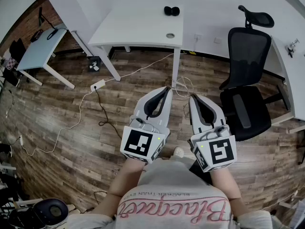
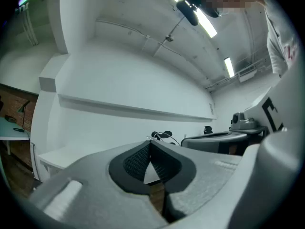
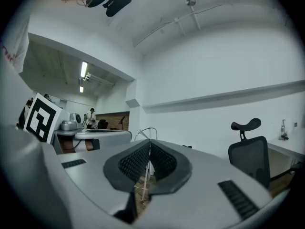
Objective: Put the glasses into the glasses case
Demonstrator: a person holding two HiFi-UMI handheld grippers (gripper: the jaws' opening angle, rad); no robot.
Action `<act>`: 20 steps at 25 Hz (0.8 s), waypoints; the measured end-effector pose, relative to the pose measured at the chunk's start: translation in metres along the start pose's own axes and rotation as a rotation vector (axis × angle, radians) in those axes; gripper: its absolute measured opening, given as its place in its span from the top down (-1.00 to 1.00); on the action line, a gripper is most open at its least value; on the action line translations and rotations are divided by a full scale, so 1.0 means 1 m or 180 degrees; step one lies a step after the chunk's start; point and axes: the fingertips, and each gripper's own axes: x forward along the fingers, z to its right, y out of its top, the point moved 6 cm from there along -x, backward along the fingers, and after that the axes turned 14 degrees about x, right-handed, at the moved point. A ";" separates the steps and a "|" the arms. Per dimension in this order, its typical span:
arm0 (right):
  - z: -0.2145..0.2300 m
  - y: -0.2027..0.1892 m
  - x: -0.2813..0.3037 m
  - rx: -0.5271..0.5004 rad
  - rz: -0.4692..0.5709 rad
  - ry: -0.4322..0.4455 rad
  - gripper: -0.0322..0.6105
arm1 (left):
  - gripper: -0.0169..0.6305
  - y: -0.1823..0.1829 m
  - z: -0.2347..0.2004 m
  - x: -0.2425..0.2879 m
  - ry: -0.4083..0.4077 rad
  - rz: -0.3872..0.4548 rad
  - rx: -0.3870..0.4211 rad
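A small dark object made of two rounded shapes [image 1: 171,11] lies at the far edge of the white table [image 1: 138,27]; it is too small to tell glasses from case. The left gripper view has it as a dark shape [image 2: 162,136] just beyond the jaw tips. I hold both grippers side by side at waist height, pointing toward that table and well short of it. My left gripper [image 1: 167,88] [image 2: 149,142] is shut with its pads touching and nothing between them. My right gripper [image 1: 192,97] [image 3: 150,141] is also shut and empty.
A black office chair [image 1: 245,75] [image 3: 248,151] stands to the right of the table. A power strip [image 1: 97,85] and cables trail over the wood floor. A light blue table [image 1: 38,51] is at far left and another white desk [image 1: 290,75] at right.
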 end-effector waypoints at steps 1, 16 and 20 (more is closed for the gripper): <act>0.004 0.001 0.000 0.0001 -0.0002 0.0001 0.86 | 0.93 0.000 0.002 0.003 -0.0006 0.0002 0.0004; 0.059 0.007 0.000 0.0023 0.0016 0.0239 0.86 | 0.93 -0.002 0.027 0.045 0.0200 -0.0028 0.0049; 0.073 0.004 0.001 0.0102 0.0016 0.0218 0.86 | 0.93 -0.007 0.033 0.052 0.0199 -0.0089 0.0078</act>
